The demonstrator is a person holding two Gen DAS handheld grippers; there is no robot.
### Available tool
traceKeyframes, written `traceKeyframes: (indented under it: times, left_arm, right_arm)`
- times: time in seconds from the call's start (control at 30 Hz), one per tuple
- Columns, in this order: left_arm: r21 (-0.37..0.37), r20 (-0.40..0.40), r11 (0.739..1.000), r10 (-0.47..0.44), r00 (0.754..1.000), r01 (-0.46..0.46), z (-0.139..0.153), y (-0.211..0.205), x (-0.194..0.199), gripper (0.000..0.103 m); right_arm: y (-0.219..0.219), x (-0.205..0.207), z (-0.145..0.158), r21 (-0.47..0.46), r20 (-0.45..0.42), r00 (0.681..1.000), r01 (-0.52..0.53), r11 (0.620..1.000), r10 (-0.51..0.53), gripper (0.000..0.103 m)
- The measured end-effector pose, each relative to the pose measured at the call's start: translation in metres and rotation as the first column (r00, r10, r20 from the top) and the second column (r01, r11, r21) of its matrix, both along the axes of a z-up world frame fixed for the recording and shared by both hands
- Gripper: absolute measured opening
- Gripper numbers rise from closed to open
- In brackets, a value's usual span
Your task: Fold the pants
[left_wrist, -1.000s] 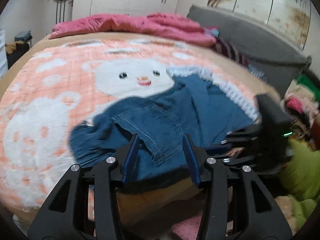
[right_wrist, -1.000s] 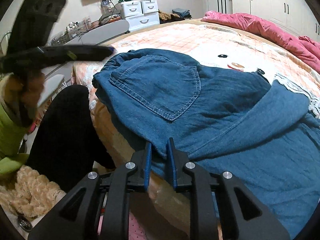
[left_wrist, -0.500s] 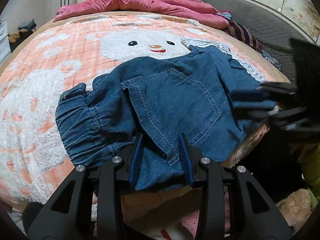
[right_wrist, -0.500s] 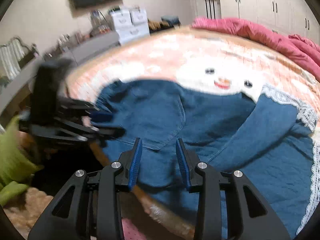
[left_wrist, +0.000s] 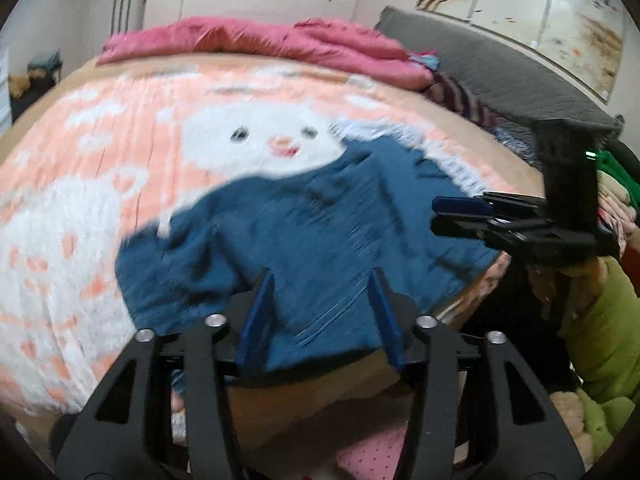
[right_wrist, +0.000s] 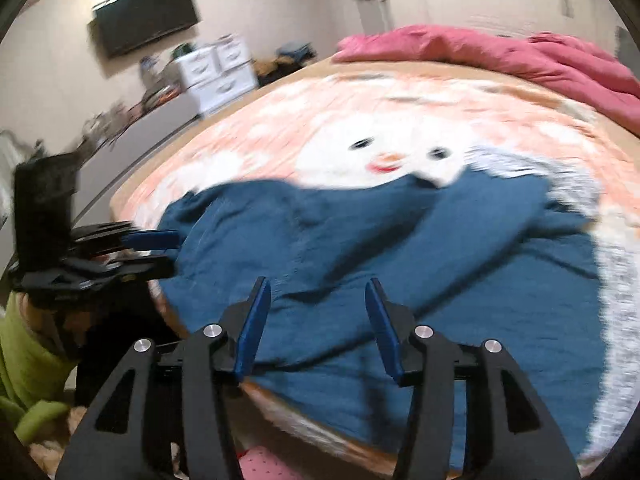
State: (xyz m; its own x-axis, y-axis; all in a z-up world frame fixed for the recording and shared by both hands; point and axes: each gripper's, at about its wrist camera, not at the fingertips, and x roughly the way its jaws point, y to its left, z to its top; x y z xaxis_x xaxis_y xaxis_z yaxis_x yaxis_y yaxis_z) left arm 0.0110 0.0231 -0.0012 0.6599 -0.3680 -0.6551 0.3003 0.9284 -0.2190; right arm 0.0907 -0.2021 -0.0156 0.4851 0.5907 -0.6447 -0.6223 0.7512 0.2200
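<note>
between folds: left gripper [left_wrist: 322,312] and right gripper [right_wrist: 316,320] jaws opening, nothing held, above denim pants [right_wrist: 360,248] near bed edge; next likely regrip hem

Blue denim pants [left_wrist: 304,240] lie on a peach-and-white bear-patterned blanket [left_wrist: 80,184].

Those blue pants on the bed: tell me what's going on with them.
A person with a tool in each hand is folding the blue pants on the bed's bear blanket. Both the left tool and the right tool have their jaws opening, nothing clamped; the denim lies rumpled at the near edge of the bed, behind the tools.
</note>
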Motion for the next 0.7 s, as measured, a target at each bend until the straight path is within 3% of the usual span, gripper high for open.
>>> traceKeyframes:
  times: [0.17, 0.3, 0.47, 0.7]
  left_arm:
    - [-0.018, 0.012, 0.997, -0.07, 0.998, 0.07, 0.018, -0.036, 0.018, 0.048]
    - [-0.045, -0.055, 0.989, -0.144, 0.988, 0.141, 0.007, -0.075, 0.05, 0.048]
    - [-0.096, -0.131, 0.973, -0.221, 0.966, 0.209, -0.017, -0.103, 0.081, 0.048]
    - [-0.087, -0.19, 0.976, -0.213, 0.958, 0.2, -0.032, -0.119, 0.115, 0.048]
  right_arm:
    - [-0.039, 0.02, 0.011, -0.022, 0.016, 0.991, 0.134, 0.991, -0.134, 0.058]
    - [-0.052, 0.037, 0.017, -0.048, 0.043, 0.983, 0.183, 0.982, -0.181, 0.069]
    - [-0.055, 0.066, 0.023, -0.094, 0.066, 0.976, 0.214, 0.972, -0.209, 0.076]
    - [-0.033, 0.111, 0.023, -0.15, 0.051, 0.98, 0.195, 0.969, -0.19, 0.079]
